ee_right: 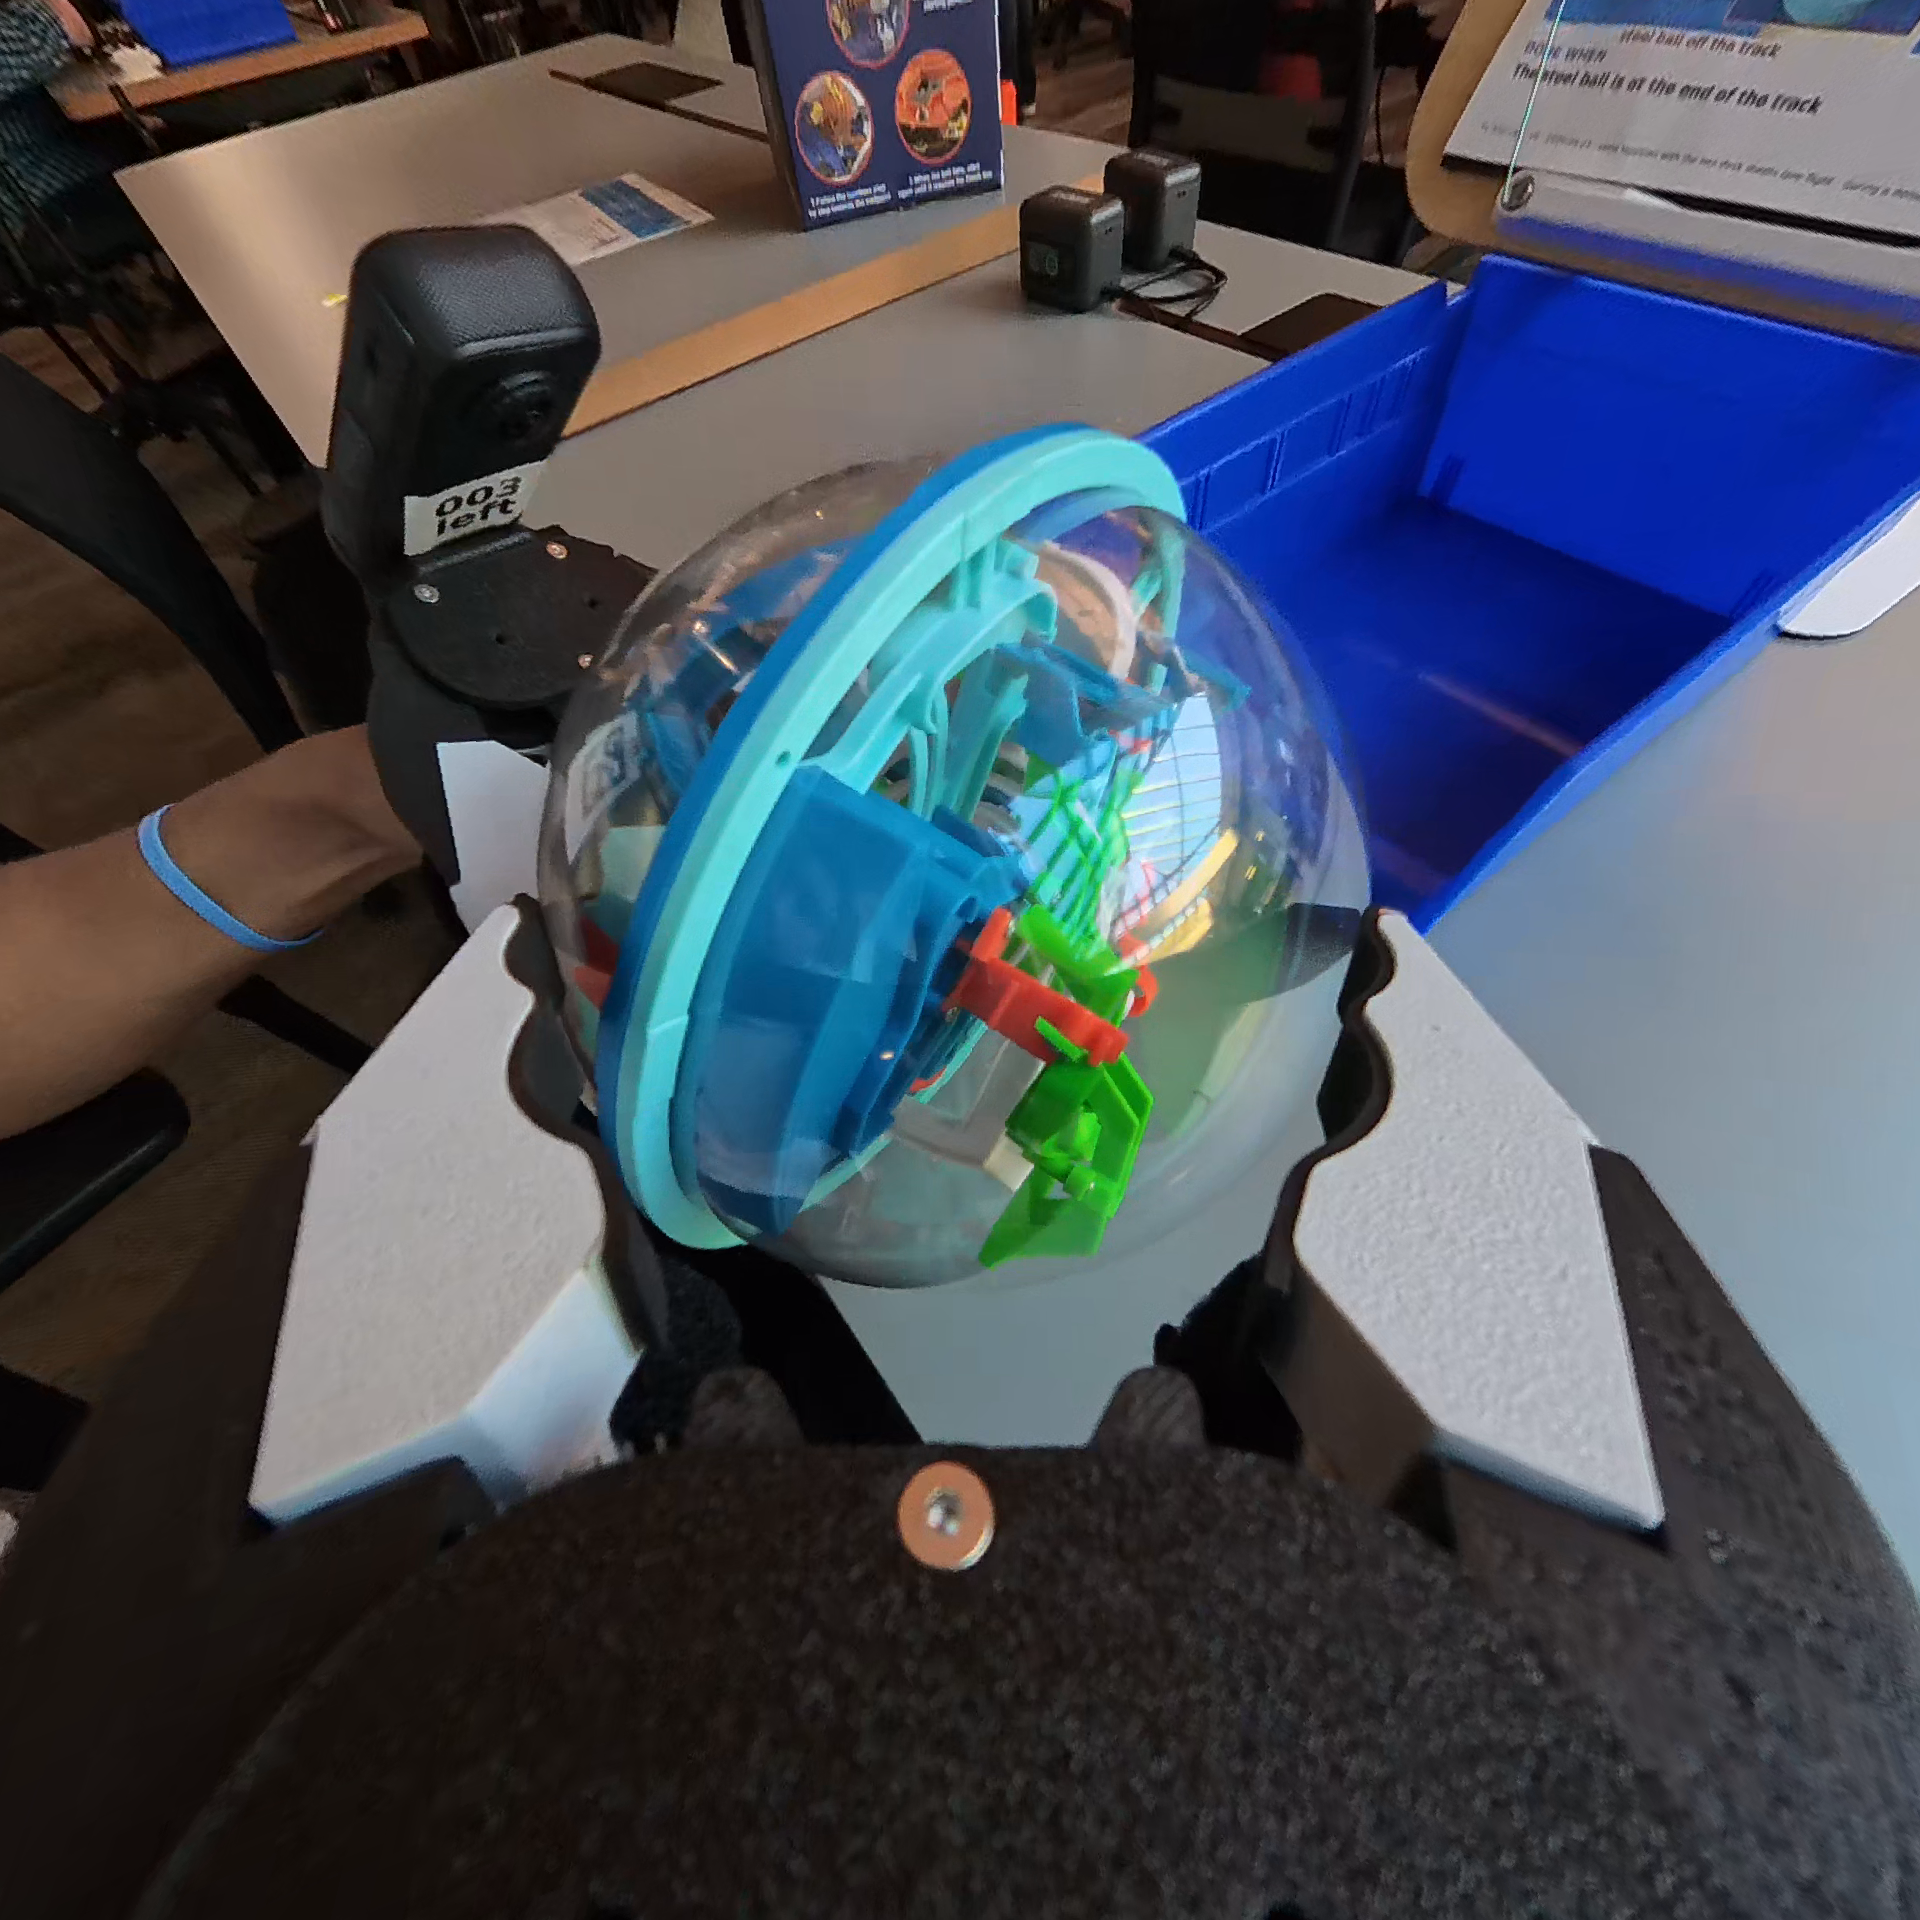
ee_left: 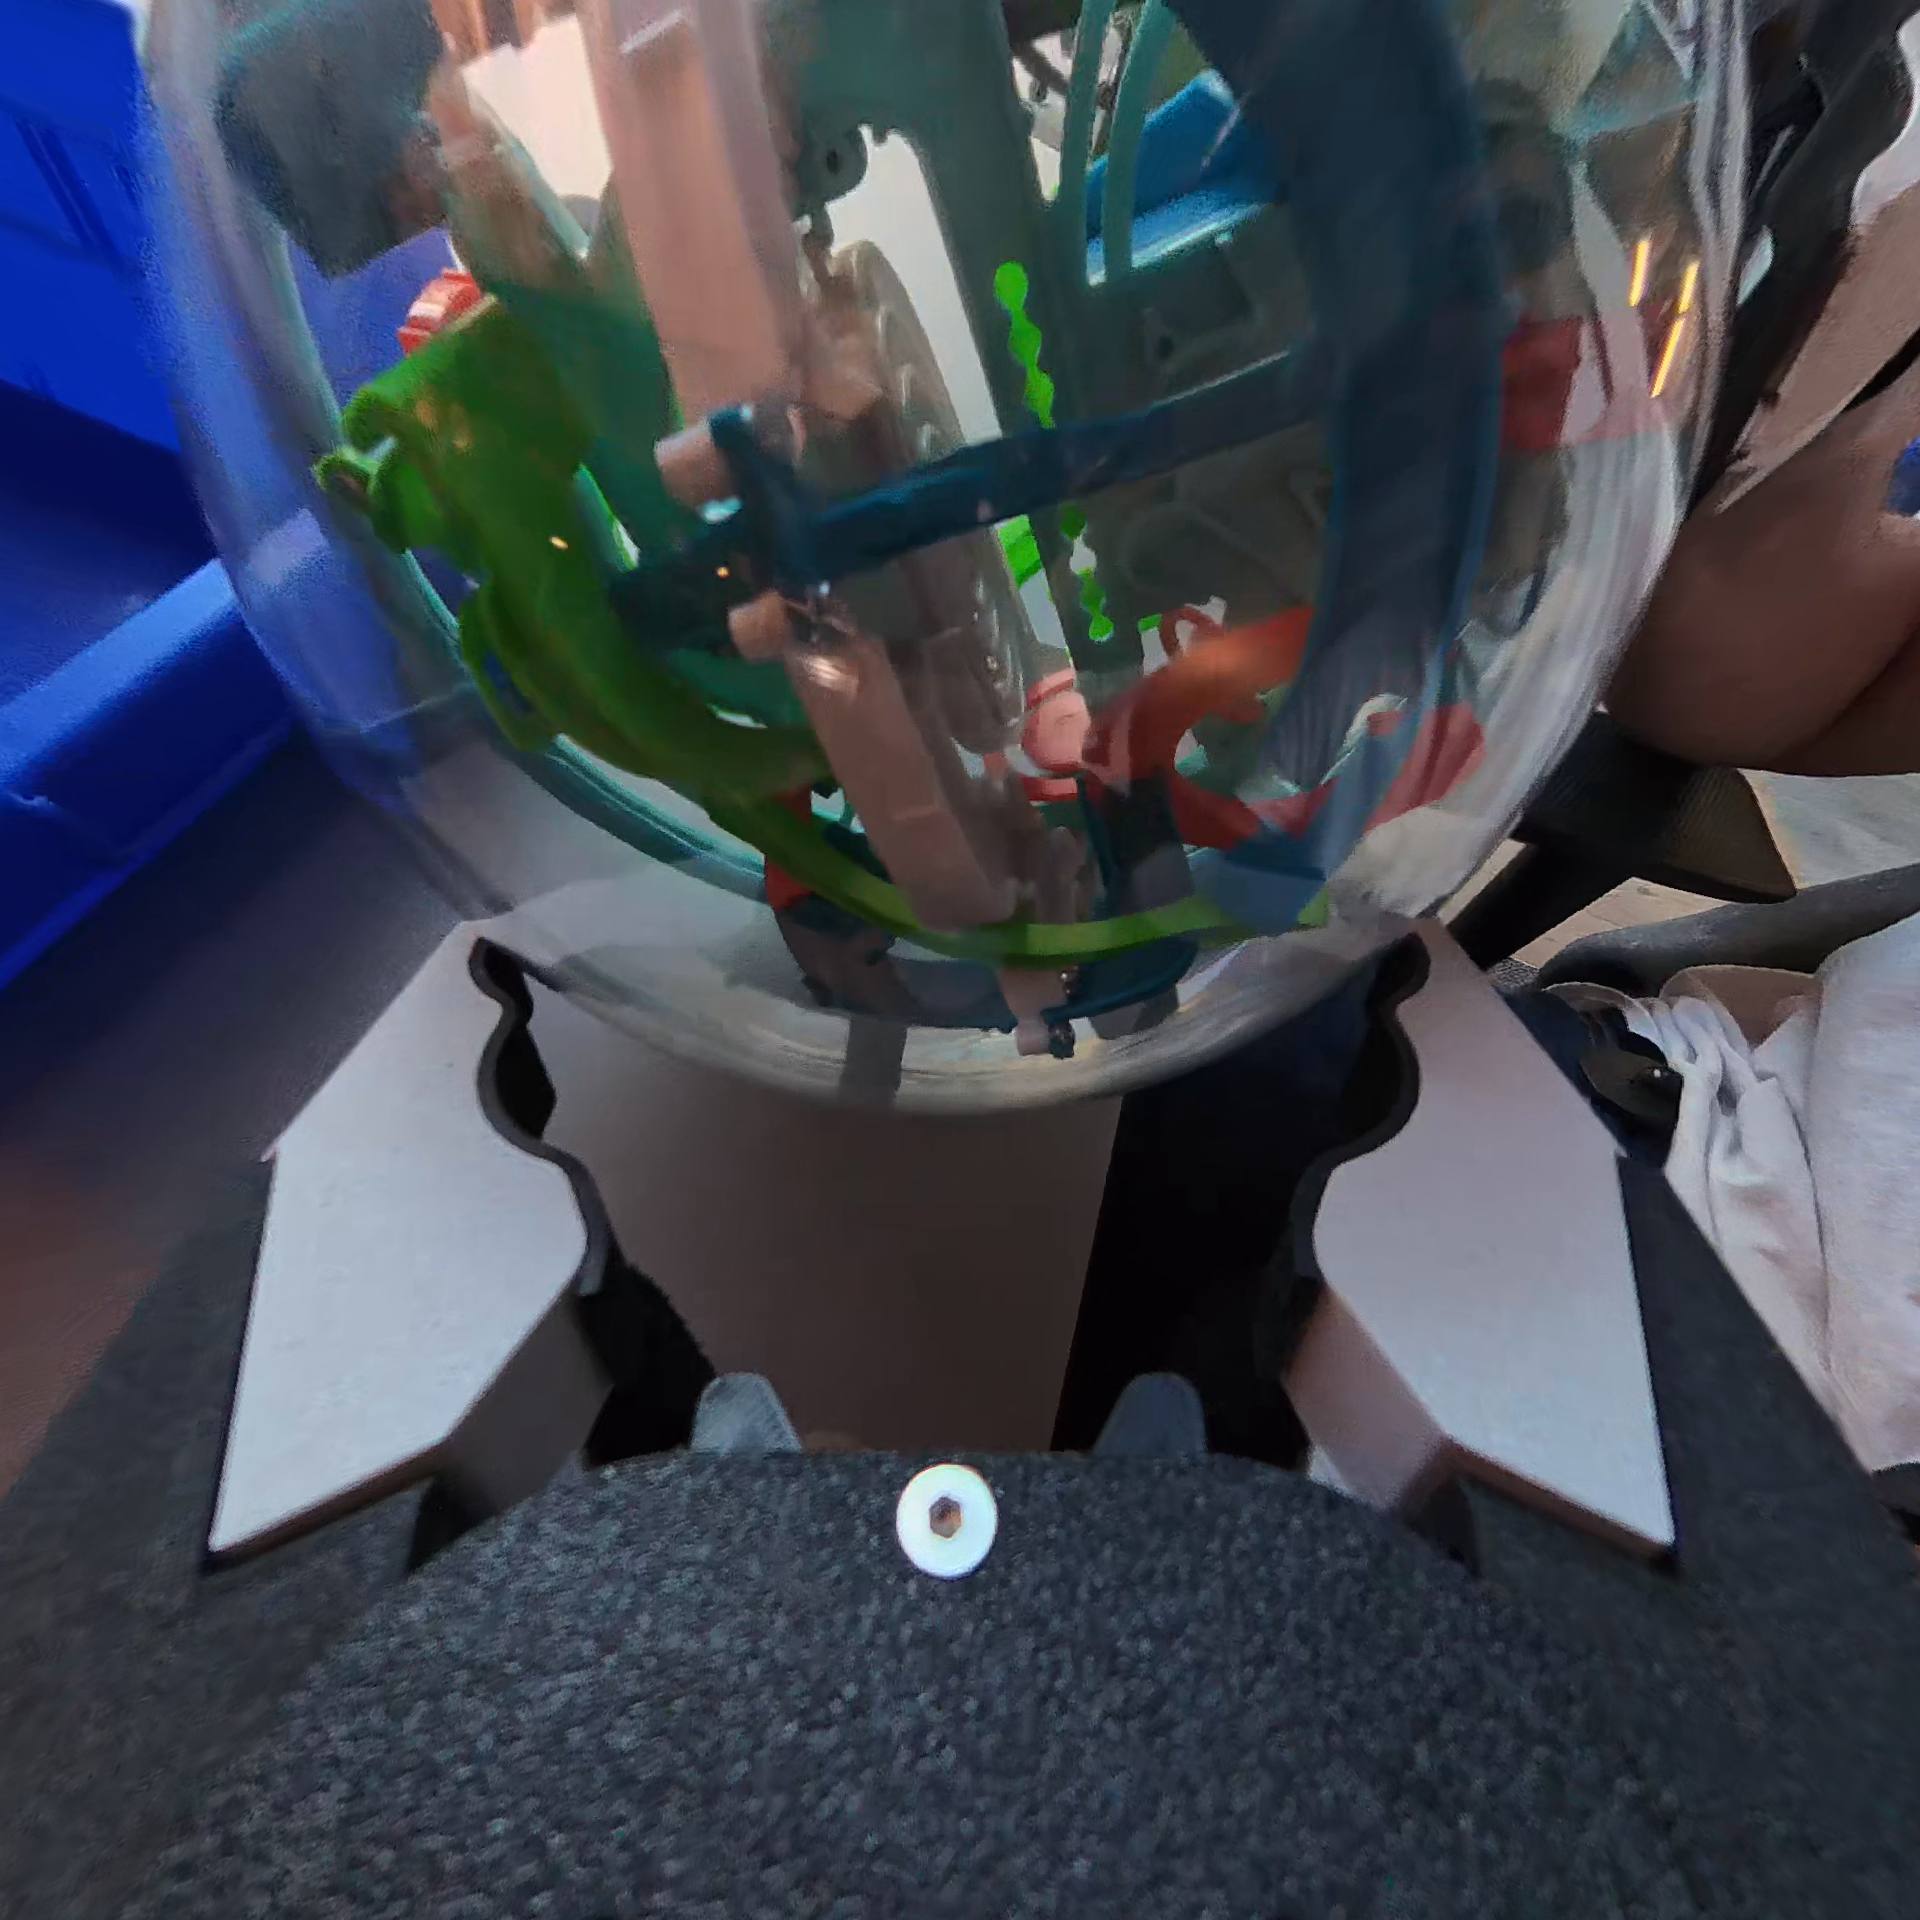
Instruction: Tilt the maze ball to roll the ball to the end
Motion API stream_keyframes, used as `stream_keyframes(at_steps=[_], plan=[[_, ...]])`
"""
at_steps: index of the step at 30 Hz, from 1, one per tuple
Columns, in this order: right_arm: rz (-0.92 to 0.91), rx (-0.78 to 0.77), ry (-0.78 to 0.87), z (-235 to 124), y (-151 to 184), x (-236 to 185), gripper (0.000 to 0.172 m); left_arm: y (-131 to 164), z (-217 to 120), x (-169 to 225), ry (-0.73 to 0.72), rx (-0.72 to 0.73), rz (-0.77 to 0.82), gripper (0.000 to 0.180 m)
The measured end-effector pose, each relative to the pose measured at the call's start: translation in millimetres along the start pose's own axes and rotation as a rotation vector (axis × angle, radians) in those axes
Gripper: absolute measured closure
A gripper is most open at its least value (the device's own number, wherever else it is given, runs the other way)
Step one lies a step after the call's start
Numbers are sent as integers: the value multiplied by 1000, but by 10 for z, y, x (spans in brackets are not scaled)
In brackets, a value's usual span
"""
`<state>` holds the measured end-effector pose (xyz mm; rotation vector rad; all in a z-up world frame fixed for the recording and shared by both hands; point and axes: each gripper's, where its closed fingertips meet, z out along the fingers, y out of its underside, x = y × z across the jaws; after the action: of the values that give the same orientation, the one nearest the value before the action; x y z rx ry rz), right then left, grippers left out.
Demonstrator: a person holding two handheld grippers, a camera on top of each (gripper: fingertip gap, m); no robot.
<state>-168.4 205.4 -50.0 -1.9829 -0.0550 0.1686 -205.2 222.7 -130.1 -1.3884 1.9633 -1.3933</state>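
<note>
Both the left gripper (ee_left: 951, 997) and the right gripper (ee_right: 940, 977) are clamping their wide jaws on the clear plastic maze ball (ee_right: 935, 862), holding it tilted beside the blue plastic bin (ee_right: 1558, 582), above the grey counter (ee_right: 1683, 935), so its inner track slopes.

Your count, approx:
maze ball (ee_right: 935, 862): 1
blue bin (ee_right: 1558, 644): 1
grippers: 2, left gripper (ee_left: 951, 966), right gripper (ee_right: 940, 1018)
black chargers (ee_right: 1112, 223): 2

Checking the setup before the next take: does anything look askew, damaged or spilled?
Nothing damaged or spilled. The maze ball is held off the table between both grippers, its blue ring steeply tilted, which fits the task. The blue bin sits beside it.
</note>
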Motion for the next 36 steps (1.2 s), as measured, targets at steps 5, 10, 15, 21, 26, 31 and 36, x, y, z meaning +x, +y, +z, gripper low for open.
stream_keyframes(at_steps=[5,10,15,21,26,31,36], plan=[[66,-97,-49,61,76,64,27,145,81,14,-20,-55,-57,28],[122,-125,-142,149,-27,147,28,370,183,180,-1,-155,-51,31],[74,-194,-254,234,-127,209,32,438,189,333,38,-172,-43,34],[30,-266,-407,388,-215,143,35,459,-159,234,11,-216,43,41],[-64,-345,-515,542,-257,-27,35,-166,-699,-38,-53,-120,196,22],[-114,-406,-654,685,-271,-167,34,-360,-405,-193,-25,-217,273,23],[-187,-333,-632,617,-290,-85,36,-278,-247,-269,-50,-215,220,23]])
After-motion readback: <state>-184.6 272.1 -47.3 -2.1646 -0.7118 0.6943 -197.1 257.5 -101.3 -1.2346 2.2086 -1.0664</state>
